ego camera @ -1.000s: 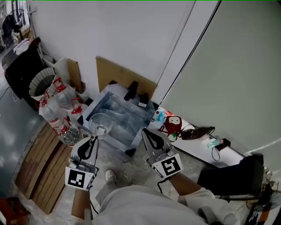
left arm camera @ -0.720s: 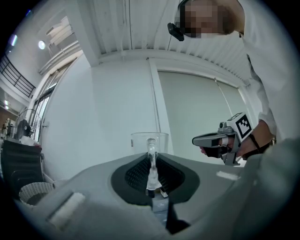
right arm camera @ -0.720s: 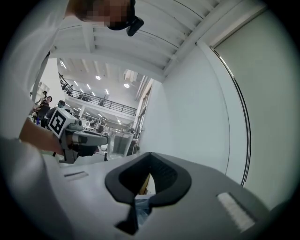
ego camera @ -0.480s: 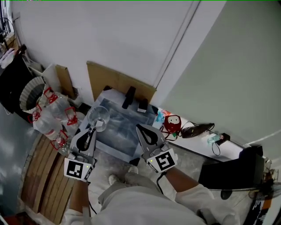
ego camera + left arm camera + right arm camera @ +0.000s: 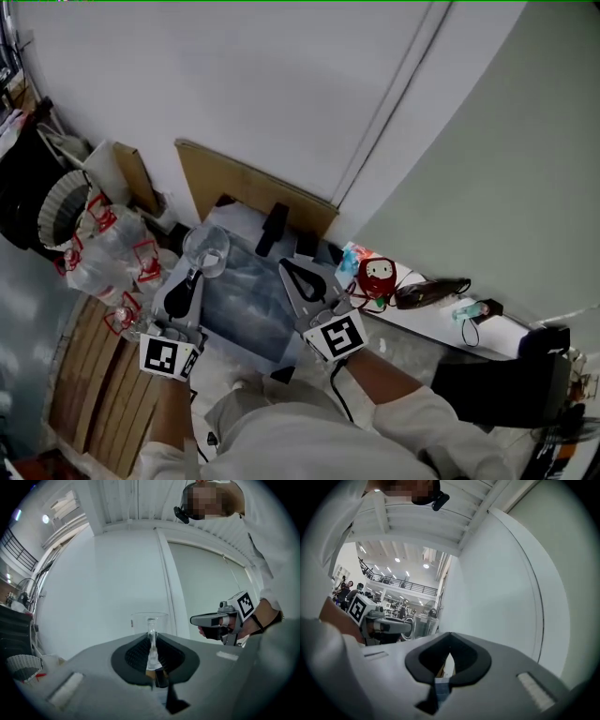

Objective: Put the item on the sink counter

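A clear glass cup (image 5: 207,251) is pinched by its wall in my left gripper (image 5: 199,269), which is shut on it. It hangs over the left edge of the steel sink basin (image 5: 246,291). In the left gripper view the cup (image 5: 149,619) stands upright between the pads. My right gripper (image 5: 285,266) hovers over the basin's right side, shut with nothing in it. The left gripper view shows the right gripper (image 5: 220,619) to the right. The right gripper view shows the left gripper (image 5: 386,626) with the cup (image 5: 423,626). The white counter (image 5: 427,314) runs right of the sink.
On the counter sit a red round object (image 5: 378,276), a black item (image 5: 427,292) and cables. Big water bottles (image 5: 112,253) and a white bin (image 5: 56,208) stand left of the sink. A wooden board (image 5: 248,183) leans on the wall behind. A black box (image 5: 506,380) is at the right.
Both grippers have moved forward and up toward the wall over the sink. The cup stays held in the left gripper. The right gripper stays shut.
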Action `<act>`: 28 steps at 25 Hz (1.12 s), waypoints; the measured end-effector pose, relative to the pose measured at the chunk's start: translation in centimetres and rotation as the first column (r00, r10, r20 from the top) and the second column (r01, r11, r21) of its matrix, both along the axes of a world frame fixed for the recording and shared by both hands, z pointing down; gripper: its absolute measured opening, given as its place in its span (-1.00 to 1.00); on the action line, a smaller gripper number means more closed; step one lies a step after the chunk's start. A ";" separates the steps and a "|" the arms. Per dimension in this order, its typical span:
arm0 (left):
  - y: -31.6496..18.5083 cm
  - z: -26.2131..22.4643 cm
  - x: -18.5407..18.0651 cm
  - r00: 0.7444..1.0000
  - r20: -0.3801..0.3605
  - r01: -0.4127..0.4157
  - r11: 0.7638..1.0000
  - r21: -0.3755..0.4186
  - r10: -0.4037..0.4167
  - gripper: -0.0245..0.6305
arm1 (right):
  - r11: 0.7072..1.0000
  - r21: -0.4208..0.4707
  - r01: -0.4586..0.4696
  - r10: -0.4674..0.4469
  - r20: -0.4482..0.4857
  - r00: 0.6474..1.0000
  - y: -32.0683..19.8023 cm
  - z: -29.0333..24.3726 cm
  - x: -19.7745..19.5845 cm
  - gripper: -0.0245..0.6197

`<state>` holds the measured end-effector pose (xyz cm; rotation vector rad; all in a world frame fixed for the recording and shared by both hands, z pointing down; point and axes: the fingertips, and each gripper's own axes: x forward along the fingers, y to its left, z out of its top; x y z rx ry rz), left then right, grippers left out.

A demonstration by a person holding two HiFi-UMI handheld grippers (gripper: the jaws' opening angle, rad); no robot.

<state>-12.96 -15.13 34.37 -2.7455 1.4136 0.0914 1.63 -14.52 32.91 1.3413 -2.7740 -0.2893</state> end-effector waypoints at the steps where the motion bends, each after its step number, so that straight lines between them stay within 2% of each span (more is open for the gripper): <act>1: -0.9 0.5 0.3 1.000 -0.002 0.006 1.000 0.001 -0.006 -0.86 | 1.000 -0.008 0.003 -0.003 0.011 1.000 -0.9 0.3 0.1 -0.91; 7: -5.3 4.6 1.4 1.000 0.002 0.016 1.000 -0.025 -0.016 -0.87 | 0.999 -0.047 0.006 -0.003 0.057 0.998 -4.9 2.5 0.5 -0.91; 15: -12.2 11.3 2.7 0.999 0.029 -0.035 0.998 -0.048 0.037 -0.87 | 0.996 -0.082 -0.035 0.040 0.063 0.997 -11.2 6.3 0.0 -0.91; 28: -20.4 21.9 4.8 0.996 -0.017 -0.091 0.987 -0.130 0.089 -0.87 | 0.988 -0.135 -0.076 0.080 0.027 0.996 -18.9 11.7 0.6 -0.91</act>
